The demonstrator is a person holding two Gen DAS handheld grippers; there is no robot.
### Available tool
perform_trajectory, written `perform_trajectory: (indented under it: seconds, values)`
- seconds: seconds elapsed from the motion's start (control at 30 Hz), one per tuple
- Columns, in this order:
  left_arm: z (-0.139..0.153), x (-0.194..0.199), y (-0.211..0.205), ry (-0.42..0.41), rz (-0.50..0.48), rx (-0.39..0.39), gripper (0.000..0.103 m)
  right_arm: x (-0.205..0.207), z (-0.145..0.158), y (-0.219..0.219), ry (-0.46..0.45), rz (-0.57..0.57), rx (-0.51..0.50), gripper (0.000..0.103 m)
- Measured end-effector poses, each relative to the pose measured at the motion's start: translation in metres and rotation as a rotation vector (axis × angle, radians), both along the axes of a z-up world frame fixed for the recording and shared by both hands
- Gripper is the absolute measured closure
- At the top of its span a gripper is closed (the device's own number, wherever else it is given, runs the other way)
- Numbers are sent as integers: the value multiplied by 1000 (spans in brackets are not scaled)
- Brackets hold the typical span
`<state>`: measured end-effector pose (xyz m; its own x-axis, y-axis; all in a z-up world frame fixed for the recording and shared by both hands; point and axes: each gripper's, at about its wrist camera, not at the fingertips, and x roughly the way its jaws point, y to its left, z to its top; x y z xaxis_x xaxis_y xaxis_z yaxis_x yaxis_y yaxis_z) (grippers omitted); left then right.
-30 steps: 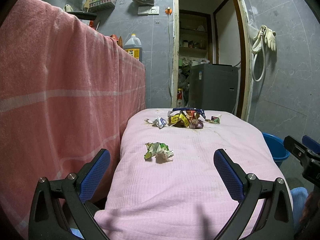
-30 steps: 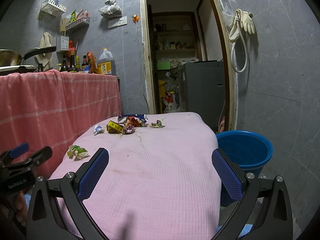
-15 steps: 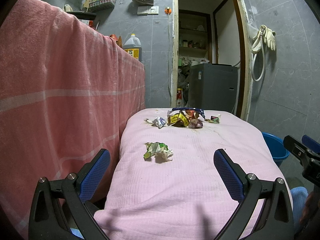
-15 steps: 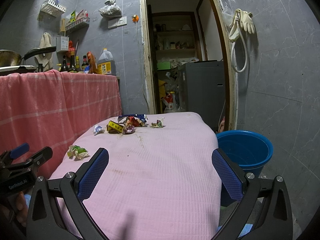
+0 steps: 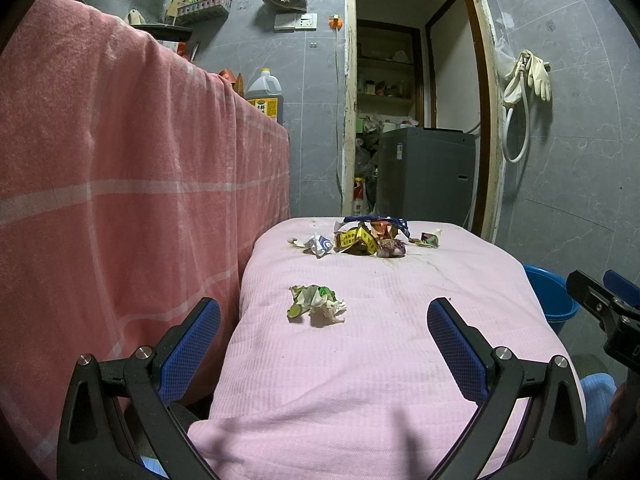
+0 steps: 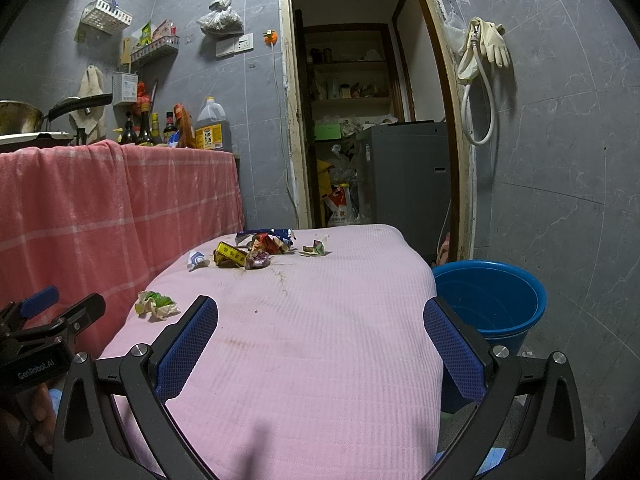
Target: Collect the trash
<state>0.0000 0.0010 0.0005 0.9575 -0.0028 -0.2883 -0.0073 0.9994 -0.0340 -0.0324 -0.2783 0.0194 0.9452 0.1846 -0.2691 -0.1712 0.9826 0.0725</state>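
Observation:
A crumpled green and white wrapper lies on the pink-covered table, just ahead of my left gripper, which is open and empty. The wrapper also shows in the right wrist view. A pile of crumpled wrappers lies at the table's far end, also seen in the right wrist view. My right gripper is open and empty over the table's near part. A blue bucket stands on the floor to the table's right.
A counter draped in a pink checked cloth rises at the left, with bottles on top. An open doorway with a grey appliance is behind the table. Gloves and a hose hang on the right wall.

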Motion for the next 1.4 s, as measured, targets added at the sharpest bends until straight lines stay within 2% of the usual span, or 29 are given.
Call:
perform_trajectory:
  seconds: [0.5, 0.97, 1.23, 1.4]
  values:
    - [-2, 1, -1, 3, 10, -4, 2, 1, -3, 2, 6, 6, -1, 0]
    - [15, 24, 6, -35, 65, -10, 2, 24, 16, 7, -32, 48, 16, 0]
    - [16, 49, 15, -3, 108, -31, 2, 52, 26, 14, -67, 78, 5, 0]
    - [6, 68, 21, 76, 128, -52, 2, 74, 21, 22, -65, 88, -25, 0]
